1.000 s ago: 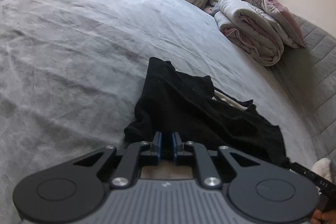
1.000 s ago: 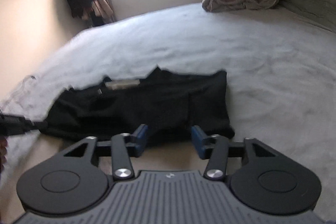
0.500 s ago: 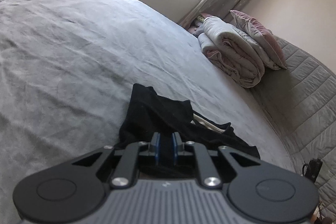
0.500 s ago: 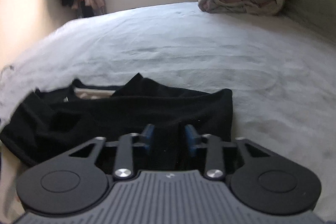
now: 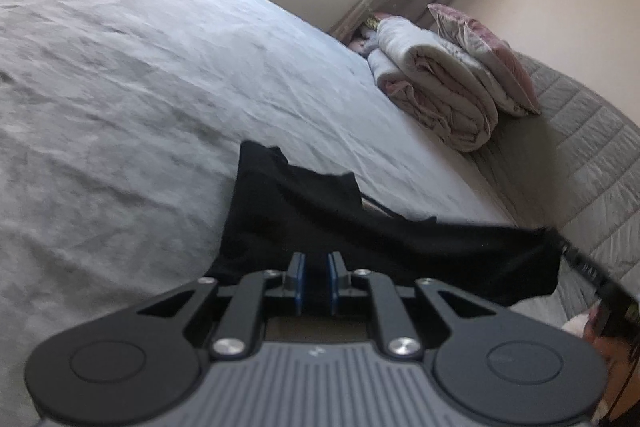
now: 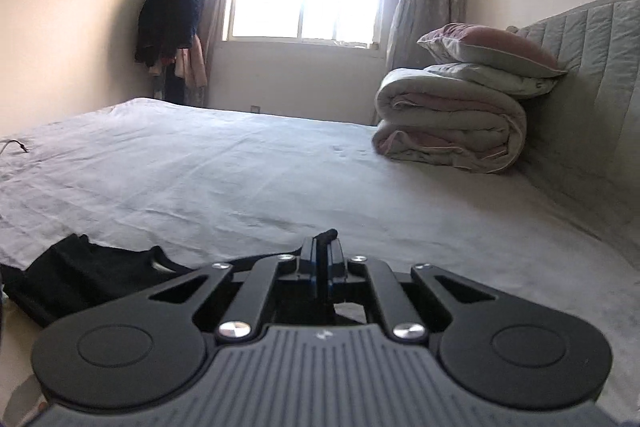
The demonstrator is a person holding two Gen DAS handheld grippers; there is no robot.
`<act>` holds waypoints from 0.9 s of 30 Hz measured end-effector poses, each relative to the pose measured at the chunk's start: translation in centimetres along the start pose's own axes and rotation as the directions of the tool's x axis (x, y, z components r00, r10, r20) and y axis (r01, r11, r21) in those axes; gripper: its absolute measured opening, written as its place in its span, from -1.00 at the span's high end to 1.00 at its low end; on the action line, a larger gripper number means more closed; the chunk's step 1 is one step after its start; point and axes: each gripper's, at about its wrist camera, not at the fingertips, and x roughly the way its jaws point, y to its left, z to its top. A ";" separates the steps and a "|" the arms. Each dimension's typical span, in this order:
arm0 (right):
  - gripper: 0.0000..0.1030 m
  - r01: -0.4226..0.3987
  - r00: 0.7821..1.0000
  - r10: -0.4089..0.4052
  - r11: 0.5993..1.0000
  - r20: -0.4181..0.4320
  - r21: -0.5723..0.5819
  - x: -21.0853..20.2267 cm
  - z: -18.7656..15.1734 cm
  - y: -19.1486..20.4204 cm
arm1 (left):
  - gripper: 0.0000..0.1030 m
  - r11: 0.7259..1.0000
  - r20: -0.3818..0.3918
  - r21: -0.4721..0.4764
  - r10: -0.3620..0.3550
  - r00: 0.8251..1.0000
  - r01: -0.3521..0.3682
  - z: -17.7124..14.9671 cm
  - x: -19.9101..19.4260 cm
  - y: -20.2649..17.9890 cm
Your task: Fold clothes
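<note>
Black garment [image 5: 360,227] pinched by both tongs, left [image 5: 317,267] and right [image 6: 321,255].

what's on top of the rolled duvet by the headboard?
A pink-and-grey pillow lies on the rolled duvet, leaning against the headboard. Anything behind the stack is hidden.

Left gripper [image 5: 316,281]: bottom centre of the left wrist view. Jaws drawn close, blue-lined pads nearly parallel, a narrow slot between them filled with dark cloth. Linkage arms folded inward.

Right gripper [image 6: 321,265]: lower centre of the right wrist view, held about level. Jaws pressed nearly together, a thin dark fold pinched between them and poking up past the tips.

Right gripper also shows at the right edge of the left wrist view, pinching the cloth's far corner; hand behind it is blurred.
</note>
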 end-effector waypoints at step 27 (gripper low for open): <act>0.07 -0.149 0.946 0.123 0.987 -0.301 -0.066 0.9 -5.3 0.8 | 0.87 0.977 -0.050 0.082 0.201 0.978 -0.197 -0.2 0.2 0.2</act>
